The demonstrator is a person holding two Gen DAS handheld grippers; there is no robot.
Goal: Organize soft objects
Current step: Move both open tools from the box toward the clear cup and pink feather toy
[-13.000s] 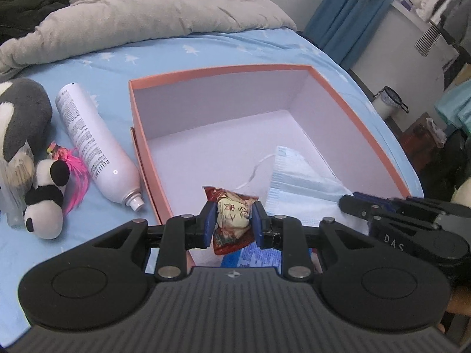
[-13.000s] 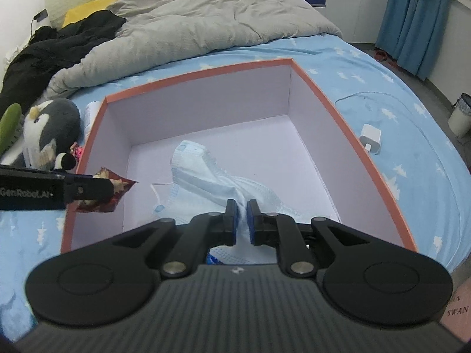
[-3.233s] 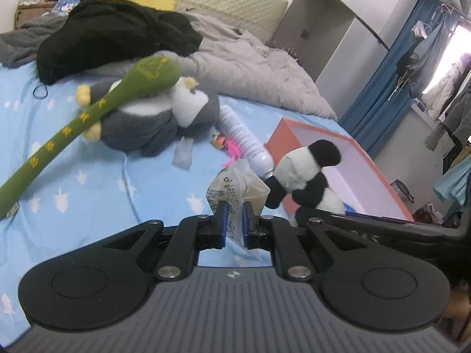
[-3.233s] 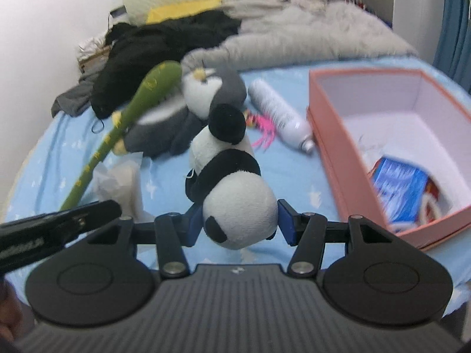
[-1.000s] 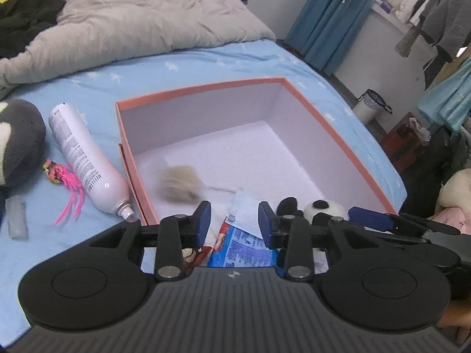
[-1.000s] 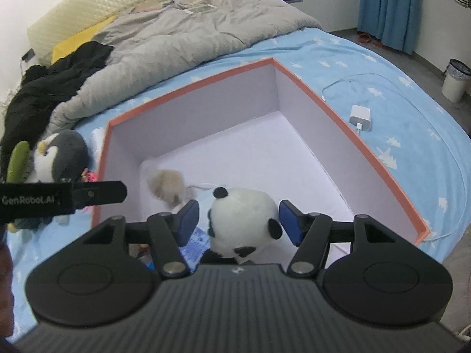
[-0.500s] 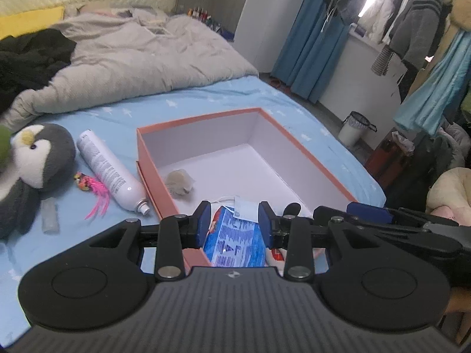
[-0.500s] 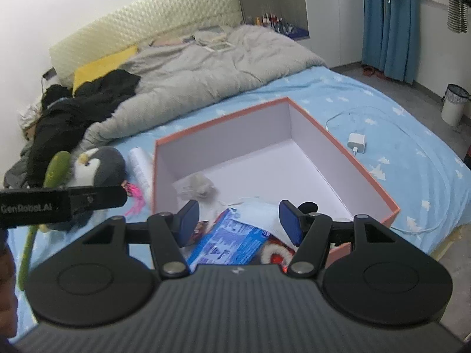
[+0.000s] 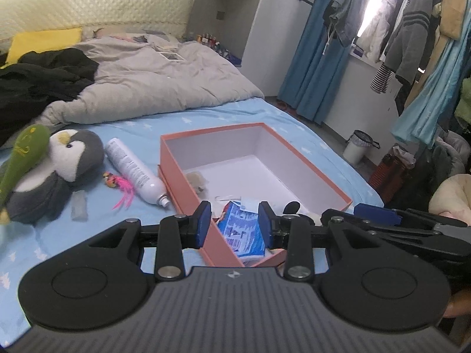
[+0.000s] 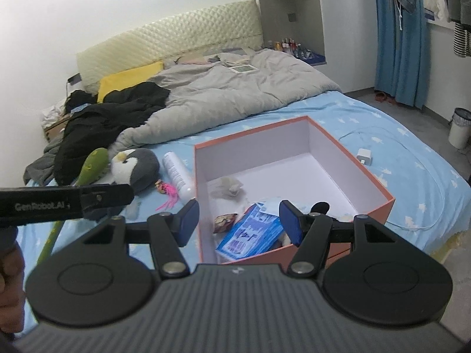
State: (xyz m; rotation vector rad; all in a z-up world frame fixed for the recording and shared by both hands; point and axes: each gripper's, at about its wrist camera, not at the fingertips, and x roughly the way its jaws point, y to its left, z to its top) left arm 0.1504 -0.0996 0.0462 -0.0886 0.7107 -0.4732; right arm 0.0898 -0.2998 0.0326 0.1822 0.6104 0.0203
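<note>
1. Several soft things already lie in the orange box (image 9: 188, 181) as your left wrist view shows it: a blue packet (image 9: 243, 231) at the near end, a crumpled pale bag (image 9: 197, 180) by the left wall, and the black ear of a panda toy (image 9: 292, 206) peeking up behind the fingers. Your left gripper (image 9: 234, 223) hangs above the near corner of the box with its jaws spread and nothing between them. Still out on the bed sheet (image 9: 223, 114), left of the box, you have the penguin plush (image 9: 56, 173), the green plush stick (image 9: 22, 158) lying against it, a pink feathered toy (image 9: 119, 185) and a white spray can (image 9: 135, 173), which hardly counts as soft.

2. From your right wrist view, the same box (image 10: 341, 147) is filled only at its near end: blue packet (image 10: 253, 232), a red snack wrapper (image 10: 224, 222), the pale bag (image 10: 228, 186), the panda's ear (image 10: 320, 206). The far half is bare. Your right gripper (image 10: 238, 220) is also spread wide and empty. The penguin (image 10: 137, 167) and green stick (image 10: 92, 167) sit well left of the box, partly behind your left gripper's finger (image 10: 67, 201).

3. My judgement: you are past halfway. The small items are in; the penguin, the green stick and perhaps the feathered toy are left, and there is room for them.
</note>
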